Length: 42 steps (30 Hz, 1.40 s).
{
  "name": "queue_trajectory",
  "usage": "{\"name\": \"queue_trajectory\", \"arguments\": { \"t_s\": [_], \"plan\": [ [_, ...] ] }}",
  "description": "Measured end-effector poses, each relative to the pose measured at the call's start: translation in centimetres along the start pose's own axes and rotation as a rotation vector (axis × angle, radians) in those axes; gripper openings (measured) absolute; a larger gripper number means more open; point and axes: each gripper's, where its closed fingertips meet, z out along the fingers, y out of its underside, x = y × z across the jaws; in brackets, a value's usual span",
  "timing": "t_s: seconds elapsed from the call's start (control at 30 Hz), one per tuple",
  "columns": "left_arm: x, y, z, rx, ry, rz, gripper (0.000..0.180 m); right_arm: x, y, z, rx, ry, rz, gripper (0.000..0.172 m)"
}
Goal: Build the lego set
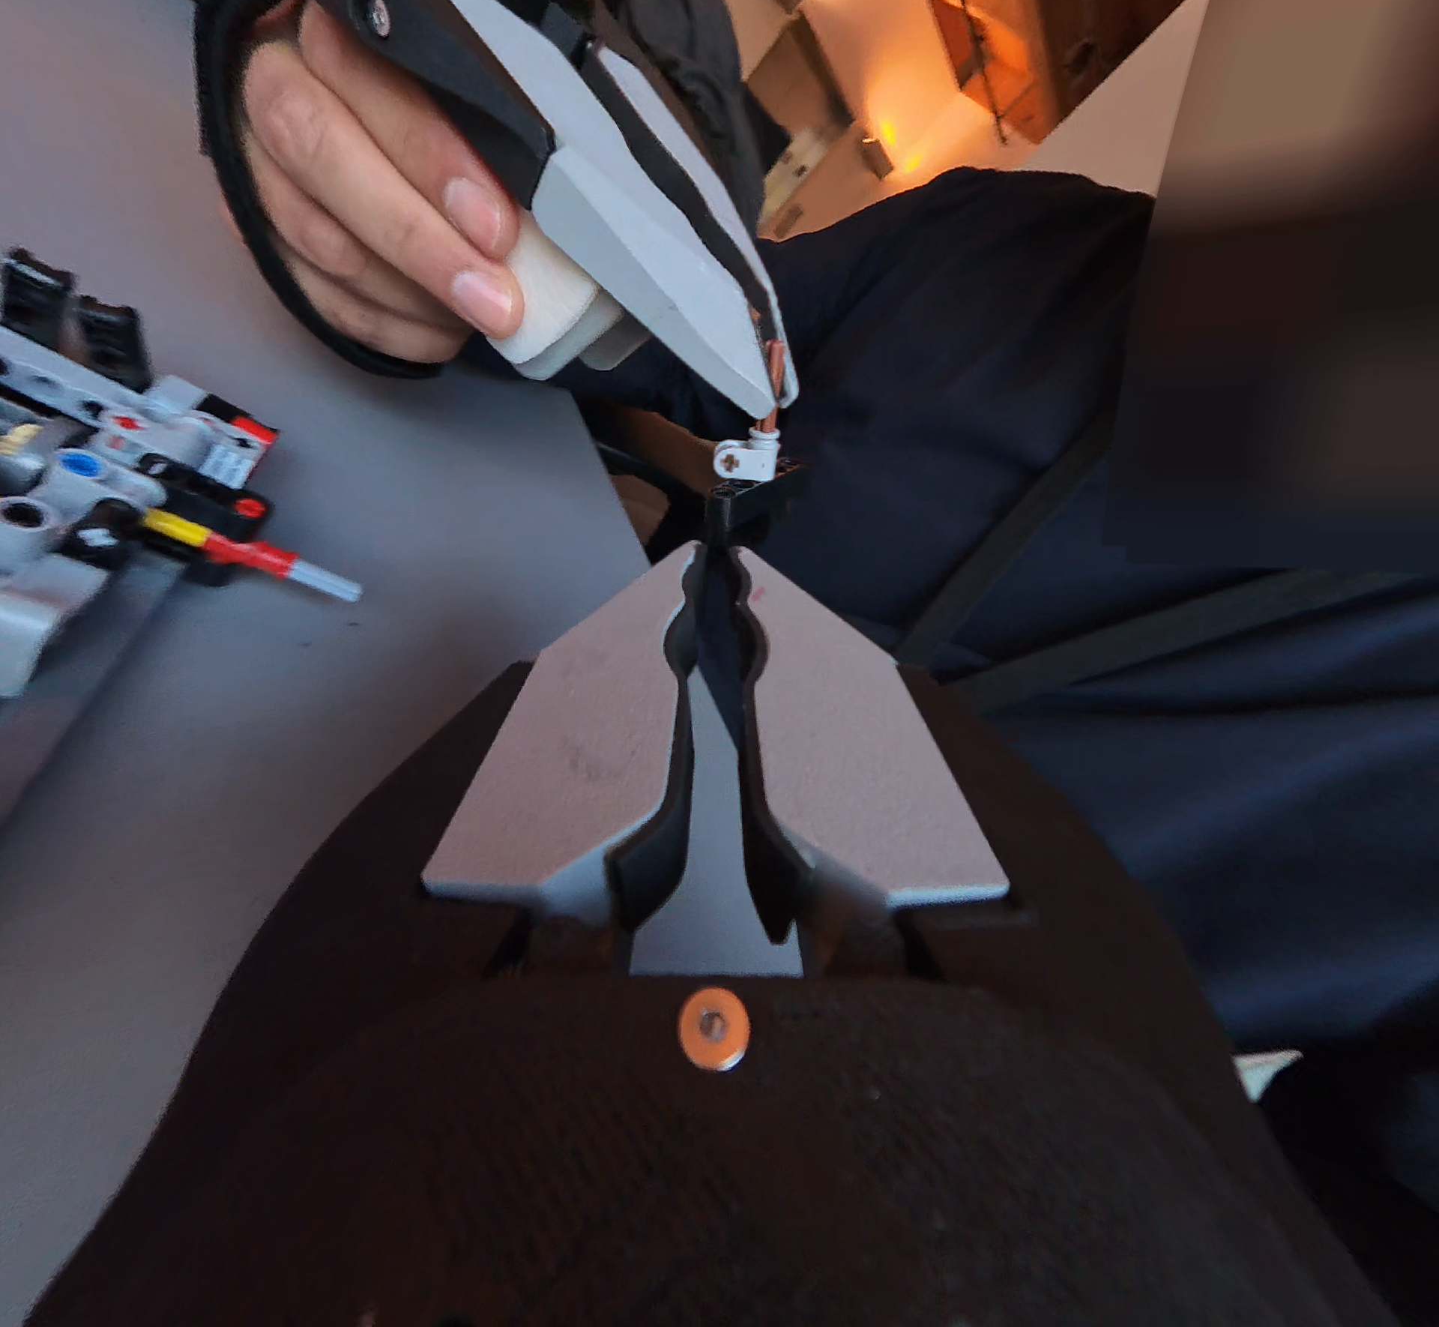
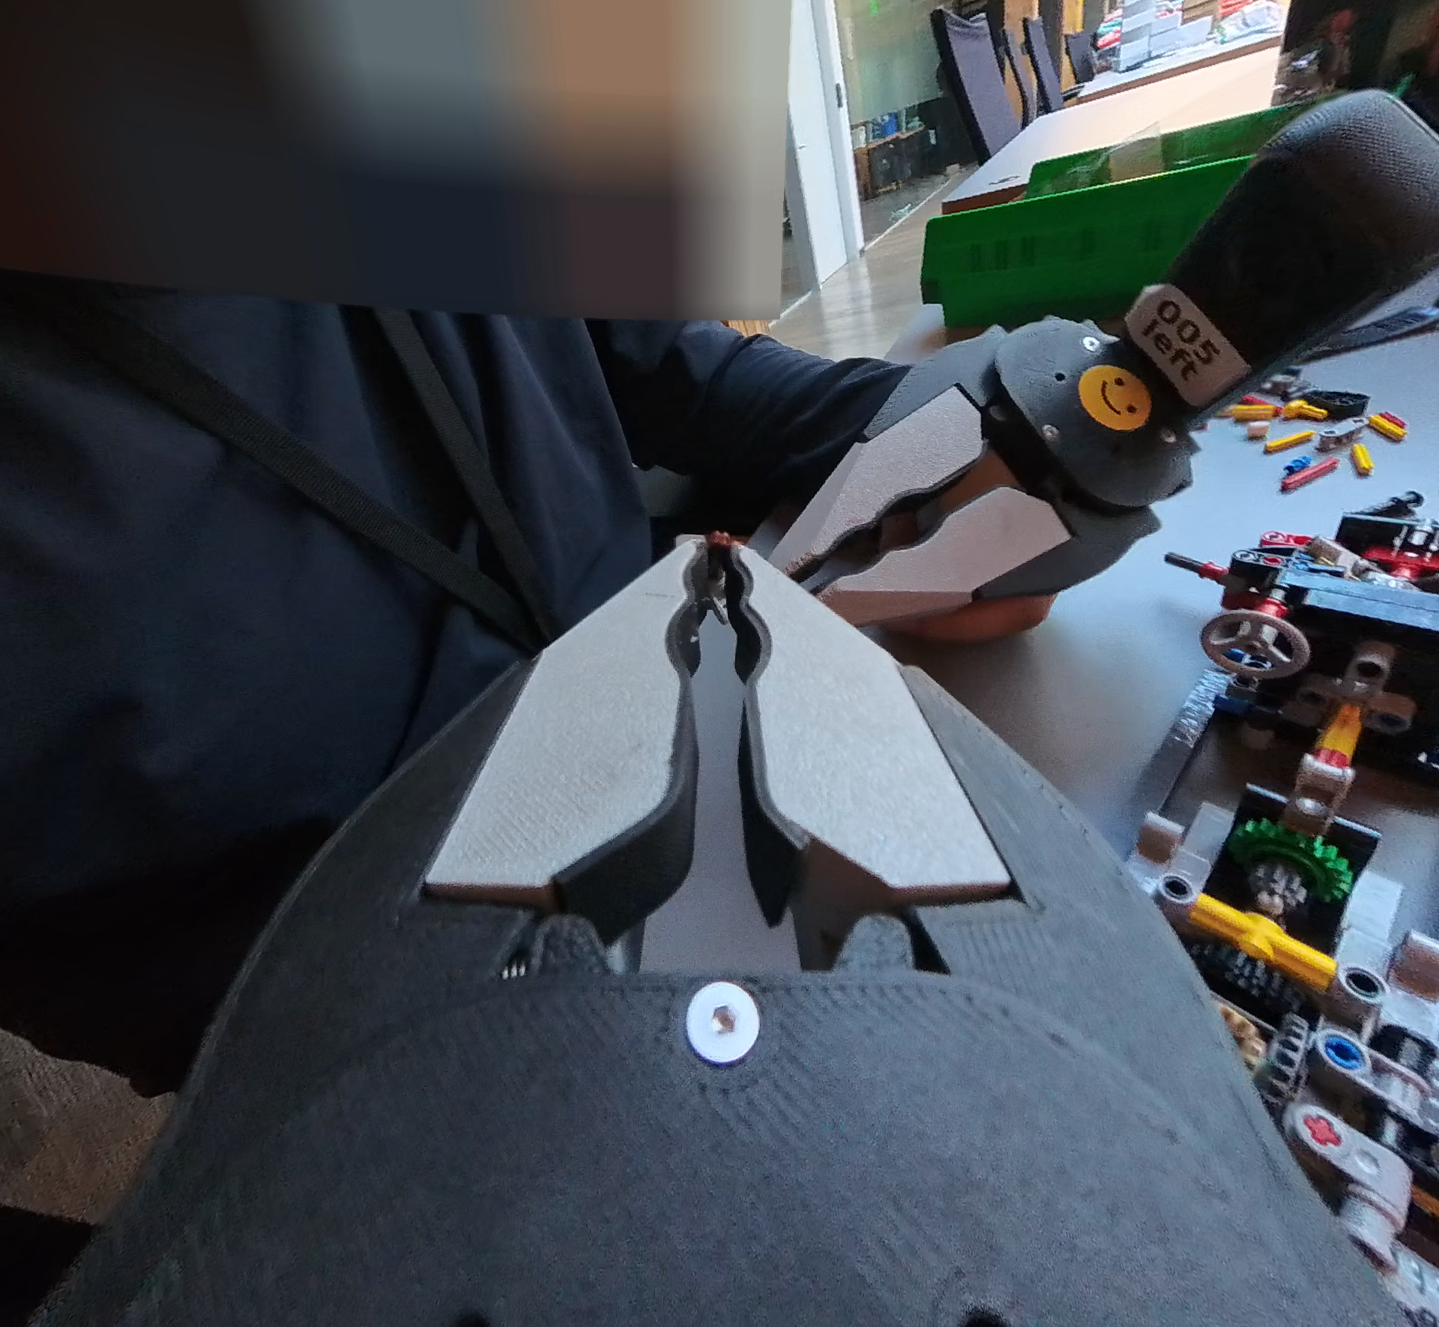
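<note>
Left gripper was closed on the end of a black perforated beam, pads pinching it, the beam jutting forward beyond the tips over the person's dark-clothed lap, off the table's edge. Right gripper was clamped on a thin reddish-brown axle whose lower end sat in a small white connector; the connector rested against the beam's top face.

Judgement: seating it cleanly would call for the axle square to the beam hole, pressure straight along the shaft, and the left grip rigid against twisting.

Parts looked hard, glossy moulded plastic; the connector rounded with a cross-shaped socket, the beam studless with round holes. Fingers were matte grey, grainy, with wavy black inner pads. A half-built model and loose pins lay on the smooth grey table.
</note>
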Motion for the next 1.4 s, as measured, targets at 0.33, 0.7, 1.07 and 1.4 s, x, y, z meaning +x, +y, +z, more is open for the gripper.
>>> {"name": "queue_trajectory", "arguments": {
  "t_s": [0.33,0.7,1.07,1.4],
  "plan": [
    [-4.3,-1.5,-3.4,0.023,-0.431,0.218,0.008,5.2,-0.4,-4.7,0.017,0.341,0.046,0.001],
    [-6.3,-2.7,-5.6,0.055,-0.662,0.317,0.006,8.9,1.3,-11.3,-0.132,0.719,0.009,0.001],
    [-6.7,-6.3,-4.4,-0.091,-0.767,0.478,0.015,8.4,2.8,-11.3,-0.402,0.887,0.154,0.001],
    [-11.0,-6.7,-3.6,-0.421,-0.686,0.535,0.033,9.2,4.3,-10.3,-0.435,0.875,0.248,0.001]
  ]
}}
